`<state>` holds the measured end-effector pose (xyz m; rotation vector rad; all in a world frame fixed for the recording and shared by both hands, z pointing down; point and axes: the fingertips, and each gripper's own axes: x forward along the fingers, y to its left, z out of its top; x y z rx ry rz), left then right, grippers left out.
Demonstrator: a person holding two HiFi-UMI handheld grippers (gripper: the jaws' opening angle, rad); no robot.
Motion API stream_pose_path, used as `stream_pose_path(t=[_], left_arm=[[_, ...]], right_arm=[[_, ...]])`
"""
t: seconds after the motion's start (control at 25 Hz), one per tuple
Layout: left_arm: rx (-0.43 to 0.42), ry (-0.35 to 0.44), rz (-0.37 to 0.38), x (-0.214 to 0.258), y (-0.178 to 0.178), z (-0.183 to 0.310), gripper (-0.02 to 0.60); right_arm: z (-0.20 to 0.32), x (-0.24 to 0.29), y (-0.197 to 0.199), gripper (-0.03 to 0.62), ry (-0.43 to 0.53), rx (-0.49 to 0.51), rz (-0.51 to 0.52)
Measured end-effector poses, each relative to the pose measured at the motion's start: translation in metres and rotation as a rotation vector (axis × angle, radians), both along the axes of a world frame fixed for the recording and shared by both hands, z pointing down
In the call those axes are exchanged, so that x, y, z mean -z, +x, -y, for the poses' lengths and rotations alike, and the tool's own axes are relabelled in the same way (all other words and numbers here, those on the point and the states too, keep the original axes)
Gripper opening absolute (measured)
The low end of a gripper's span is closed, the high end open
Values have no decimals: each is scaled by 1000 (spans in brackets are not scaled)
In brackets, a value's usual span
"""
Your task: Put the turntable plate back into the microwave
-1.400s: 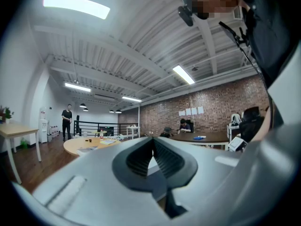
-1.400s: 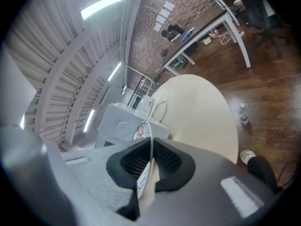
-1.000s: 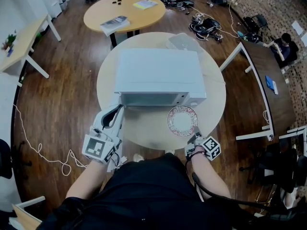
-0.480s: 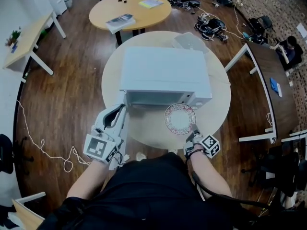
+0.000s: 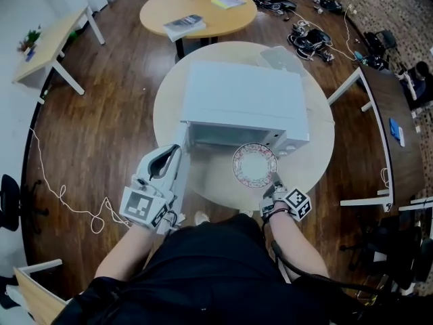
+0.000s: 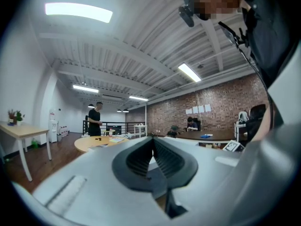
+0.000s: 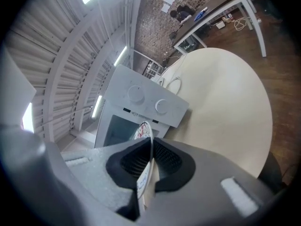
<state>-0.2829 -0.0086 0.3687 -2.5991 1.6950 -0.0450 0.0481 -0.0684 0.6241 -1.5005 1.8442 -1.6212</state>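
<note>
A white microwave (image 5: 243, 103) stands on a round beige table (image 5: 308, 161), front towards me; its door (image 5: 183, 139) looks swung open at the left. In the right gripper view the open cavity (image 7: 117, 128) sits left of the two-knob panel (image 7: 150, 100). A round patterned turntable plate (image 5: 254, 165) hangs just in front of the opening, above the table. My right gripper (image 5: 273, 183) is shut on its near rim; the plate (image 7: 142, 132) shows edge-on between the pads. My left gripper (image 5: 170, 156) is shut and empty beside the door; its closed pads (image 6: 141, 157) meet.
A second round table (image 5: 196, 5) with books stands behind the microwave. A long desk (image 5: 47, 46) is at the far left and another desk (image 5: 379, 114) at the right. A white cable (image 5: 61, 195) lies on the wooden floor. A person (image 6: 95, 119) stands far off.
My right gripper has carried the plate a little to the left and closer to the microwave's front. The left gripper has stayed beside the door.
</note>
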Motion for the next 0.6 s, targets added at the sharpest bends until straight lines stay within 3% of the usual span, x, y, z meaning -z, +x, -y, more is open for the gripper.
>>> stream_pose_path(t=[0.6], left_arm=[[-27,1,-6,3,8,0,3]], right_arm=[[5,7,-44,18,7,56,28]])
